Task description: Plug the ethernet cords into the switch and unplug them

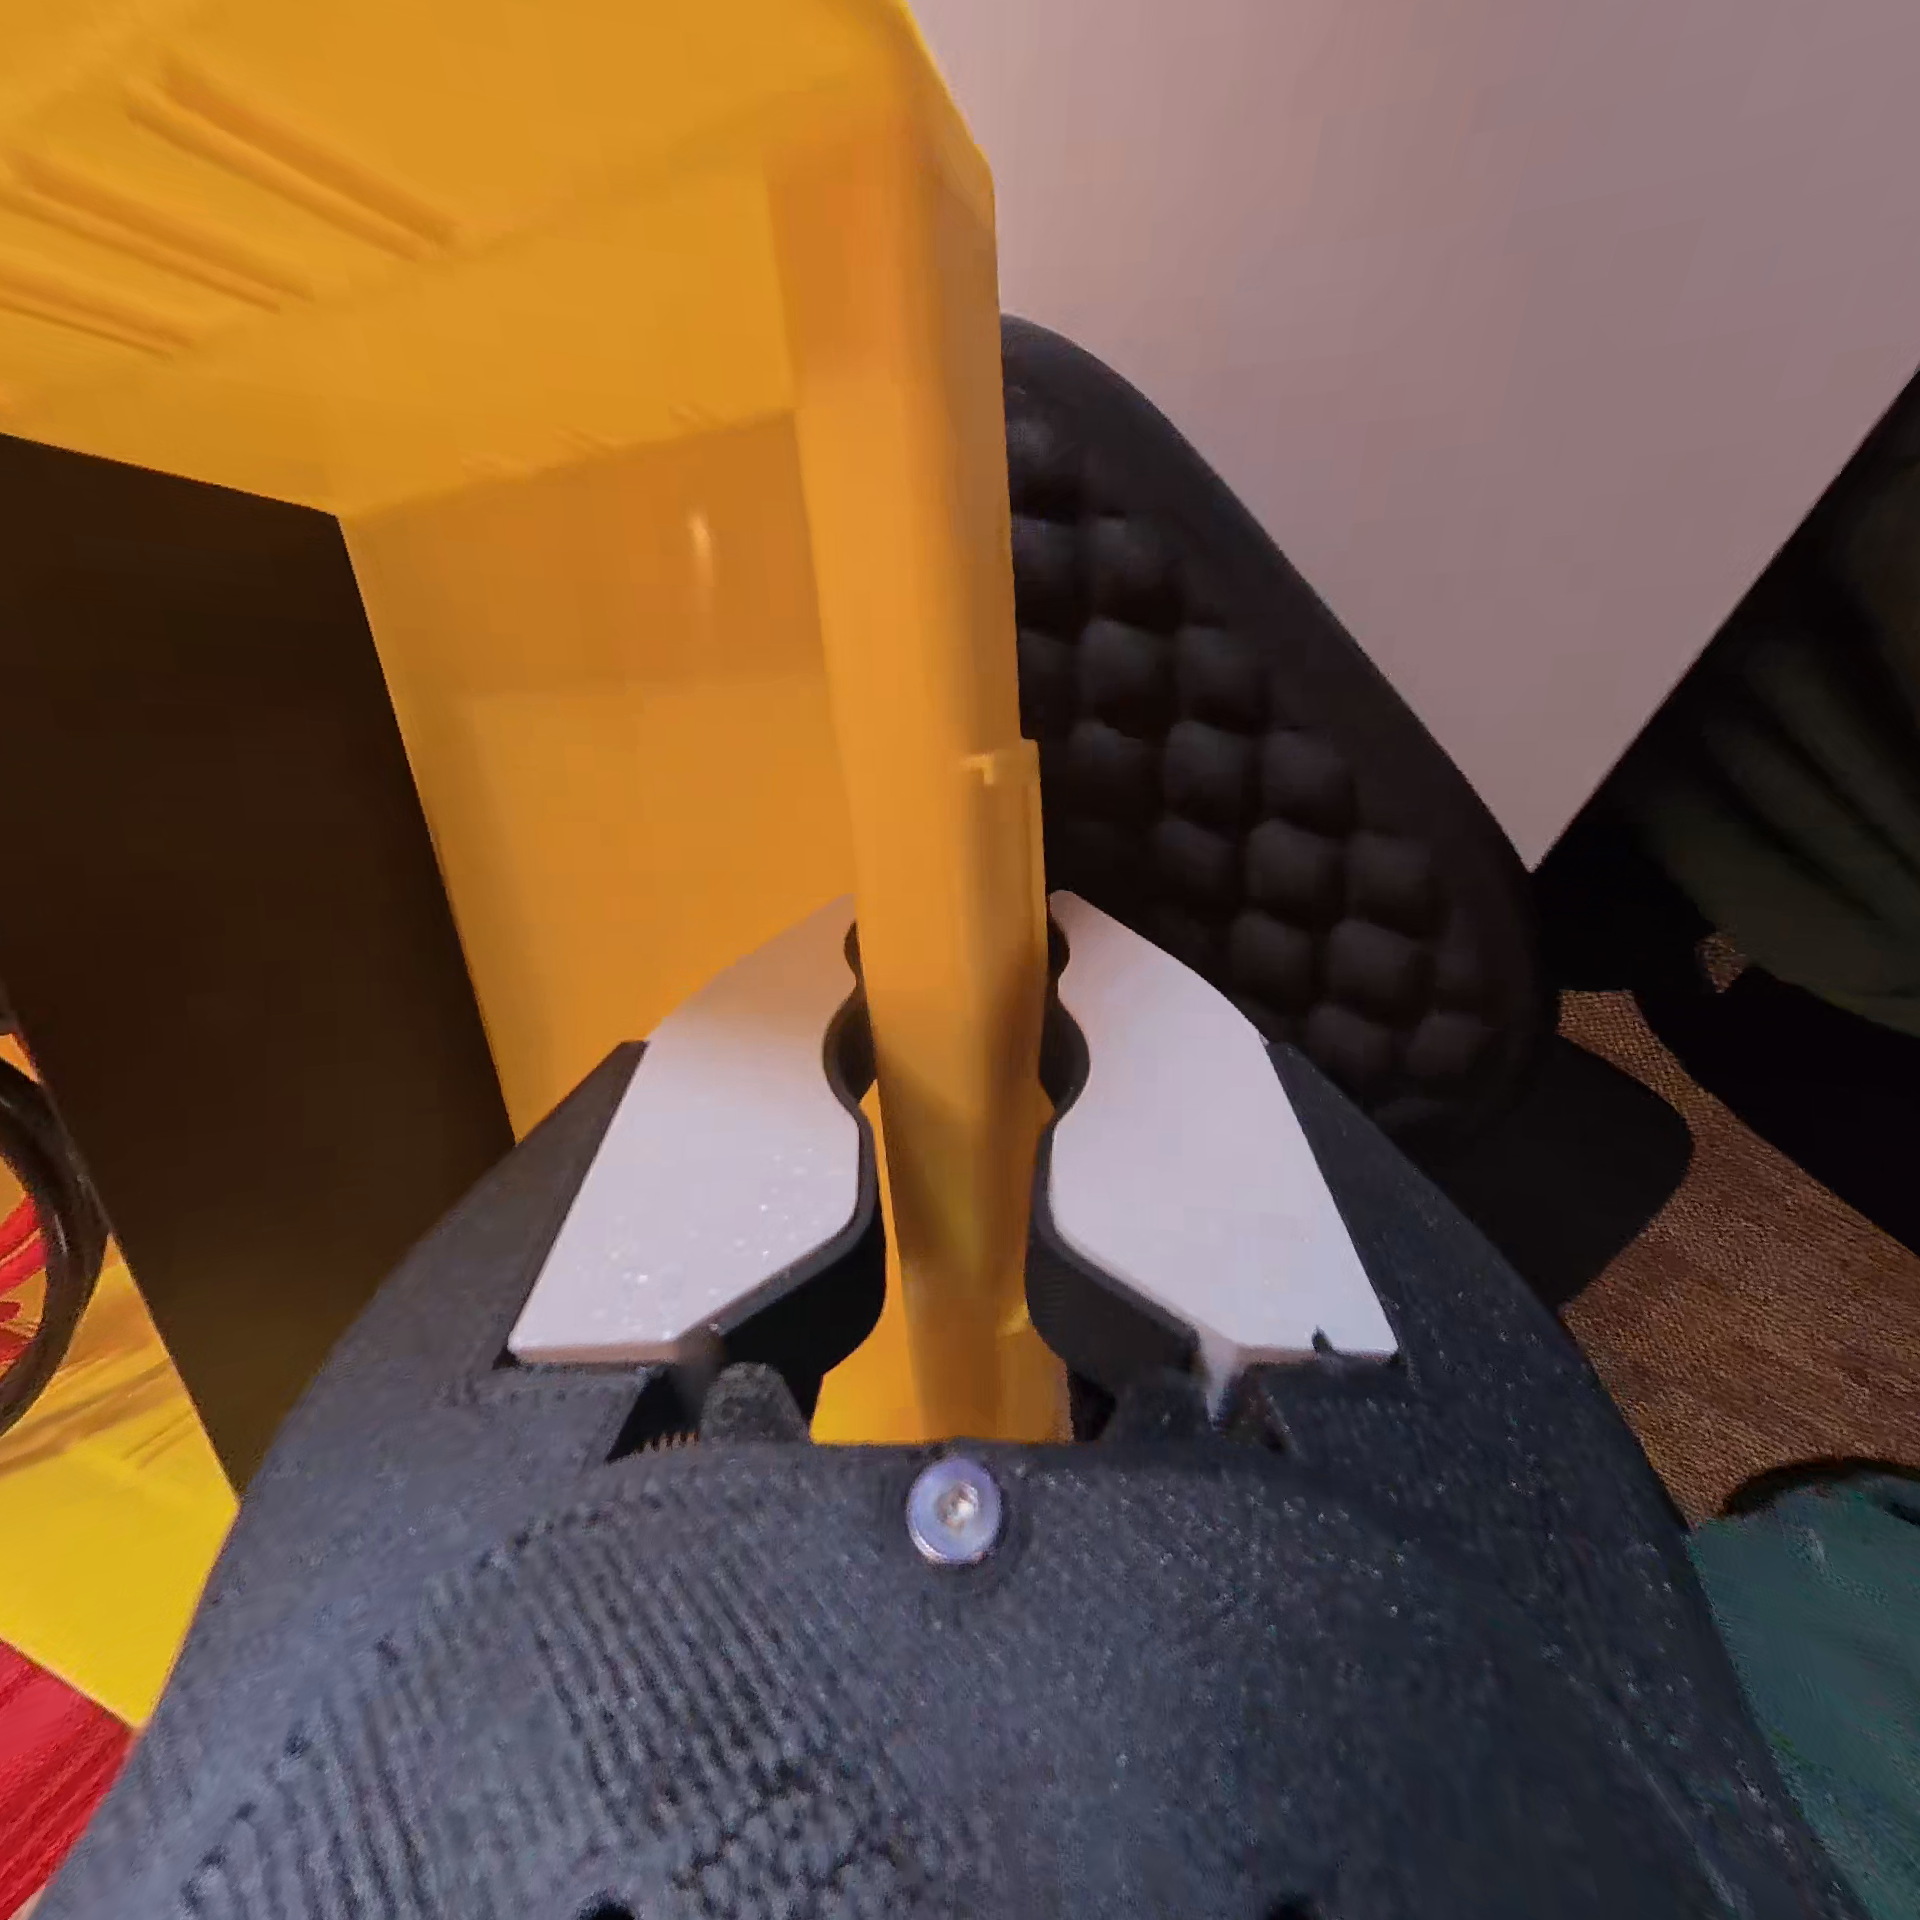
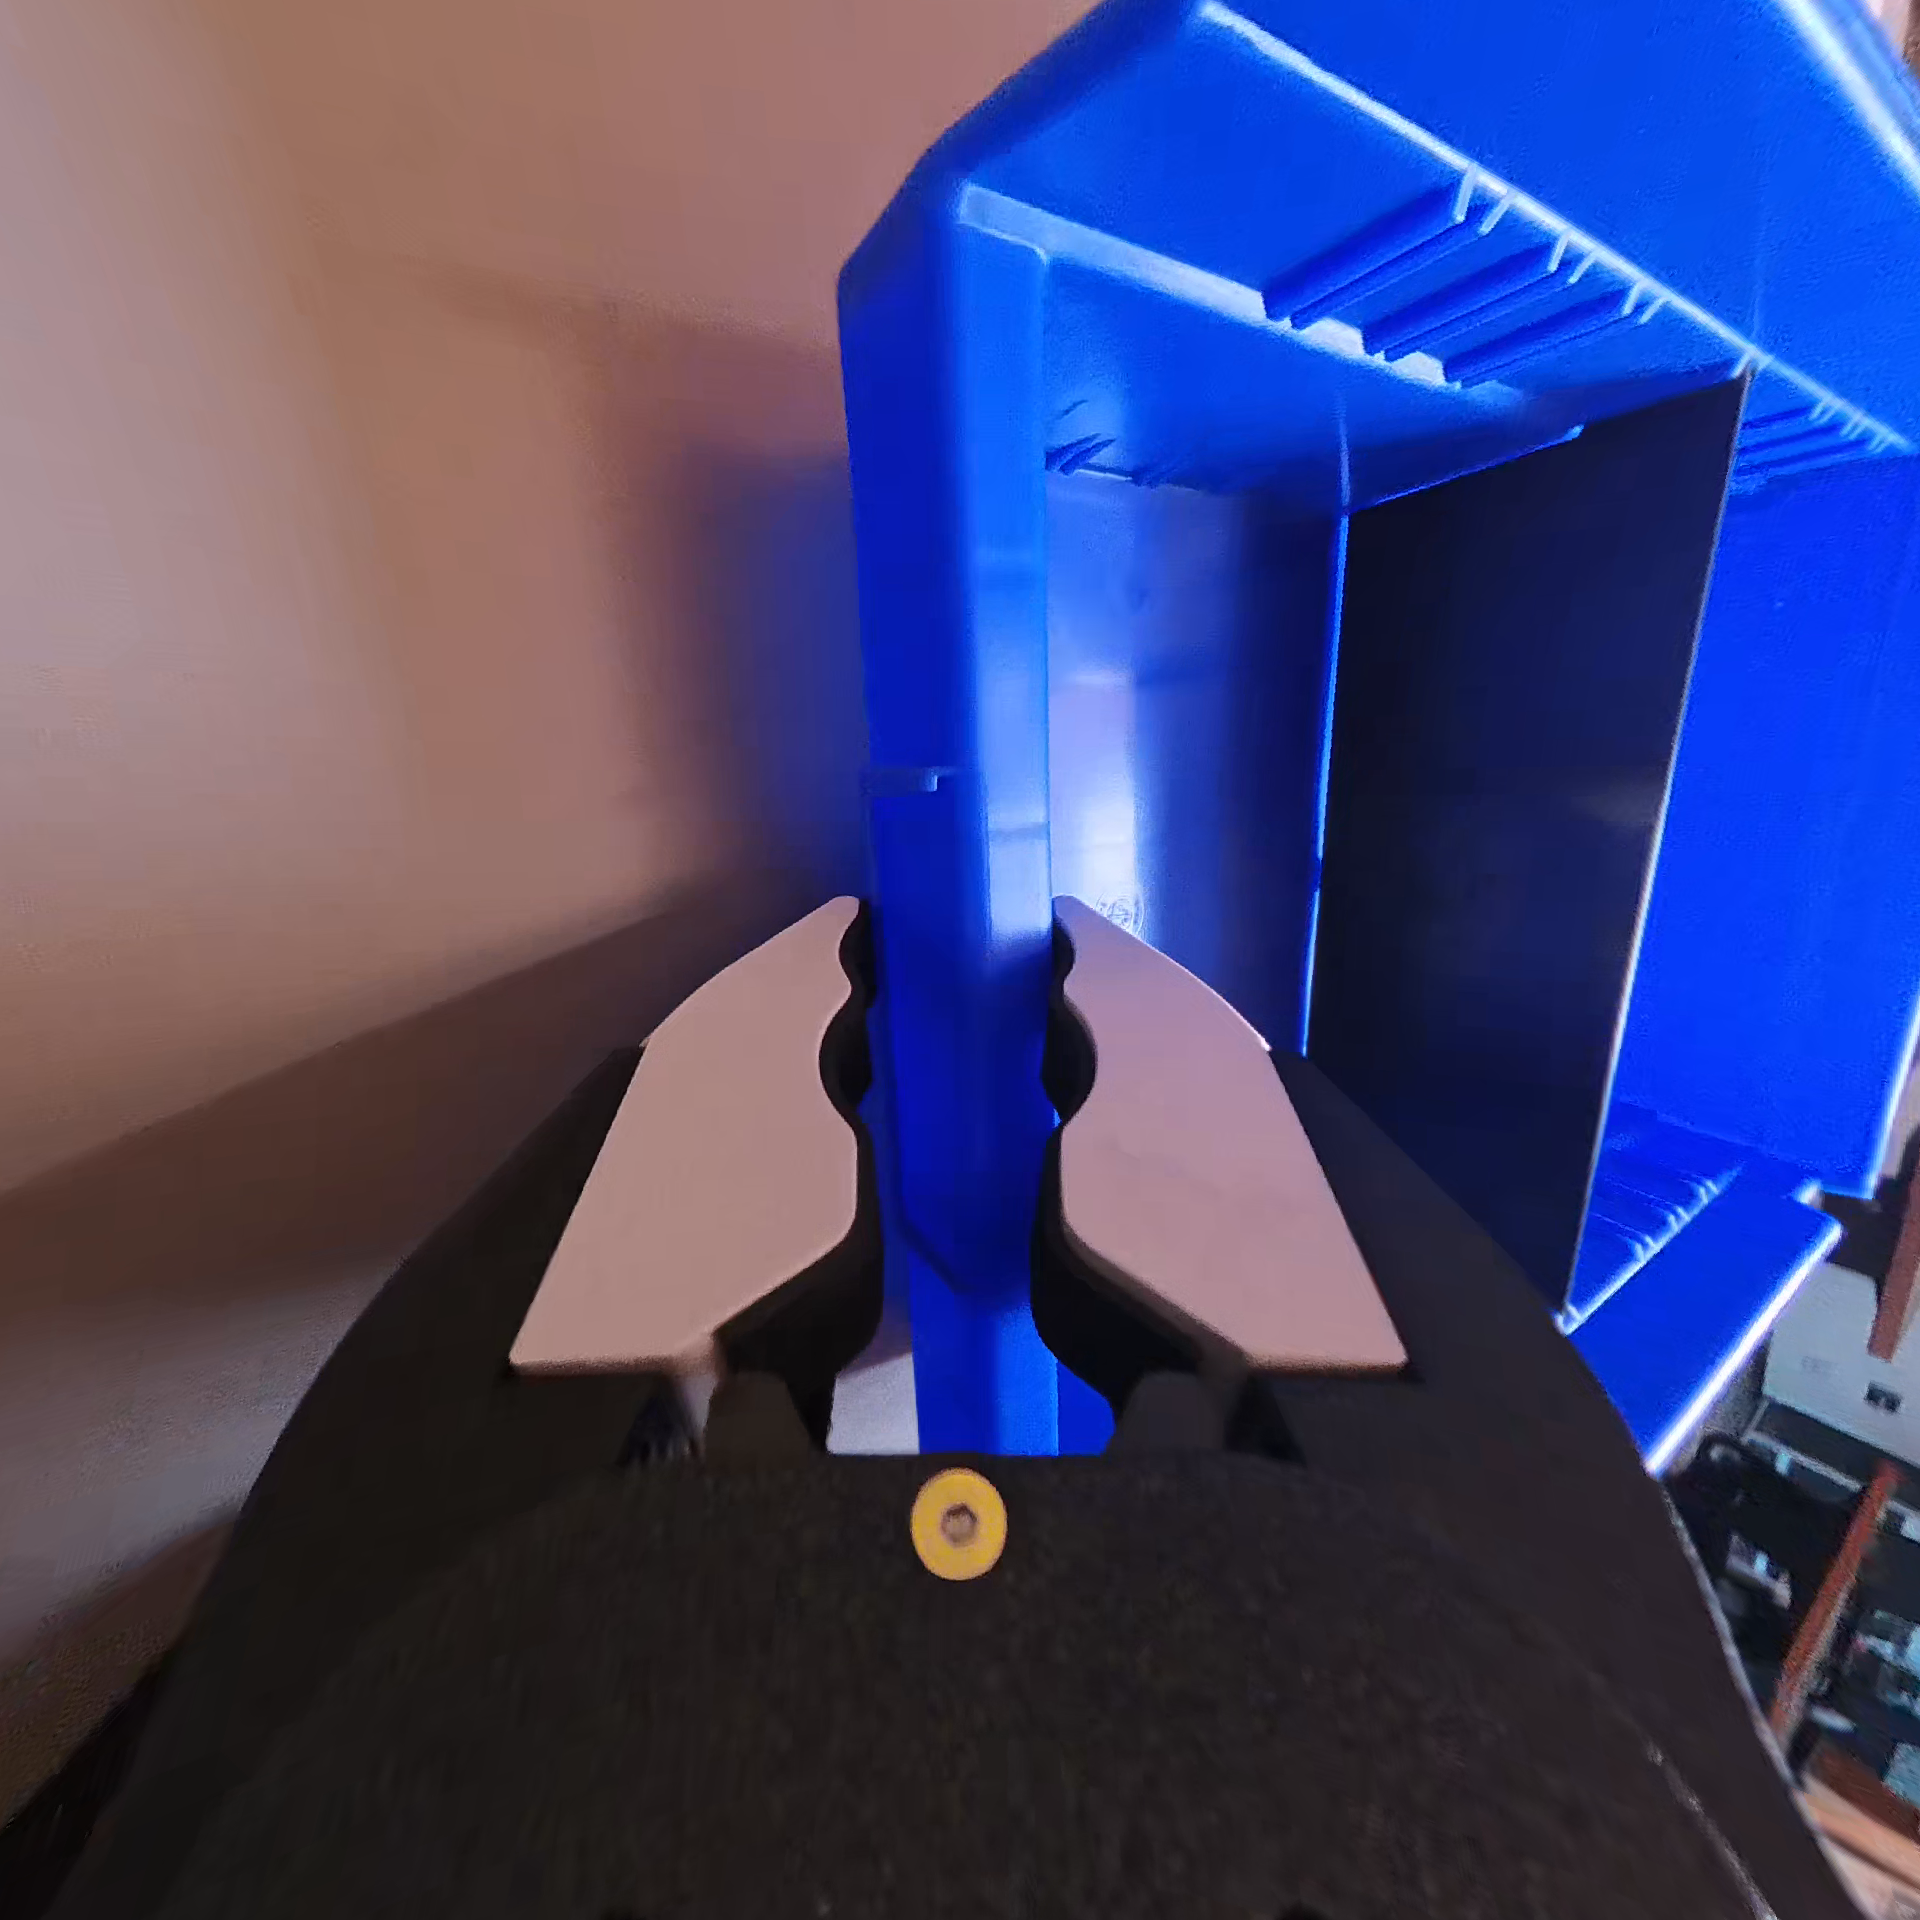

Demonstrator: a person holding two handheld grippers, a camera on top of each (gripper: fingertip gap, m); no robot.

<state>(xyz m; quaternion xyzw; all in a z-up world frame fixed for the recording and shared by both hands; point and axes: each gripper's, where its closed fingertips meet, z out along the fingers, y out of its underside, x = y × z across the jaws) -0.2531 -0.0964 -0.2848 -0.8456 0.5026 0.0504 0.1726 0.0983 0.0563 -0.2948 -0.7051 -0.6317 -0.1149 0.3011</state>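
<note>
My left gripper [image 1: 951, 925] is shut on the side wall of a yellow plastic bin [image 1: 582, 343], with the wall's rim running up between its fingers. The bin is tipped so I look into its open inside, where a dark divider panel [image 1: 208, 831] stands. My right gripper [image 2: 956, 914] is shut on the side wall of a blue plastic bin [image 2: 1455, 312], tipped the same way, with a dark divider panel [image 2: 1507, 831] inside. A black cord loop [image 1: 52, 1226] shows at the left edge of the left wrist view. No switch is in view.
A black dimpled chair back [image 1: 1226, 748] stands right of the yellow bin, against a pale wall [image 1: 1455, 208]. Brown carpet [image 1: 1714, 1299] lies lower right. Red material [image 1: 52, 1766] sits lower left. A wall [image 2: 364, 468] fills the left of the right wrist view; cluttered items [image 2: 1818, 1507] lie lower right. The tips of one gripper are about 40 cm away from the tips of the other.
</note>
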